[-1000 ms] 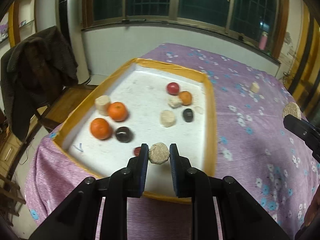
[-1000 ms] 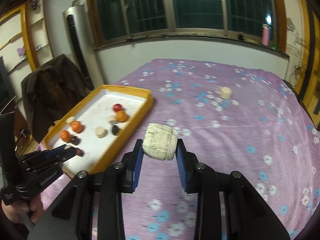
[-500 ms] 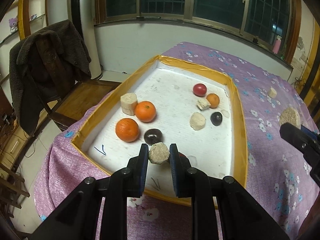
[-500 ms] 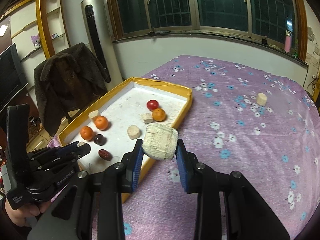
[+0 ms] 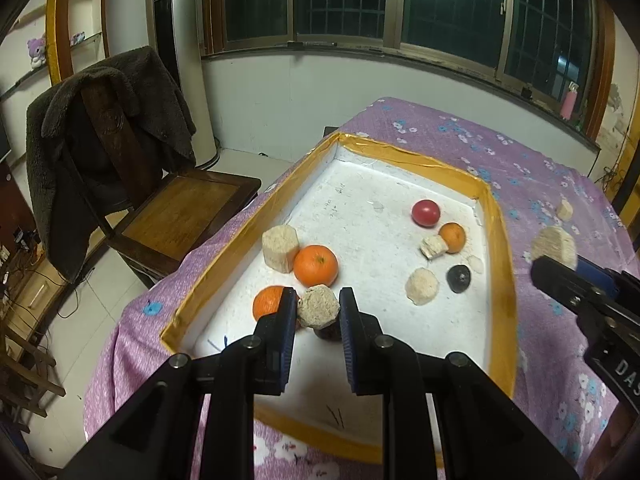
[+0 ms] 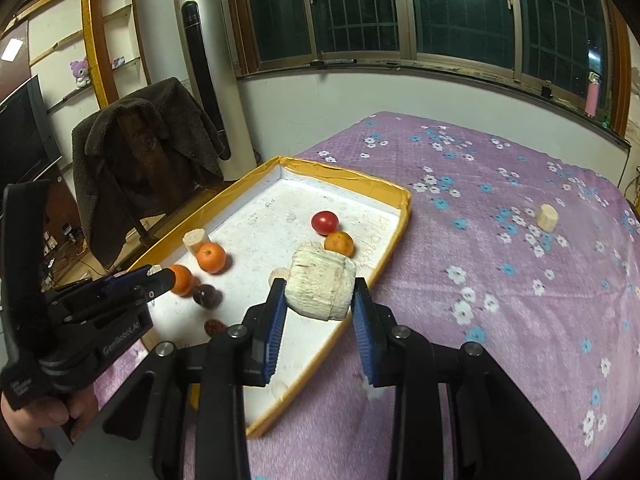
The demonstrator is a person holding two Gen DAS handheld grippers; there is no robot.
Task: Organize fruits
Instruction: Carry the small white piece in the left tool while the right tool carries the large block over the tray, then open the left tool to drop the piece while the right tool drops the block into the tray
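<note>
Both your grippers, left (image 5: 319,312) and right (image 6: 319,292), grip beige chunks (image 5: 318,306) over the tray's (image 6: 394,240) near edge.

Left gripper (image 5: 319,309) clamps a pale cork-like chunk (image 5: 318,306) above the yellow-rimmed tray (image 5: 500,240) near its front edge (two oranges just beyond), right gripper (image 5: 558,270) entering at the tray's right edge.

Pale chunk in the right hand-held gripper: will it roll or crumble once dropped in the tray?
The pale chunk looks like a rough cylinder held sideways, so it may roll on the flat tray. It seems stiff: the right hand-held gripper clamps it undented. Its surface looks grainy, so slipping is unlikely.
</note>
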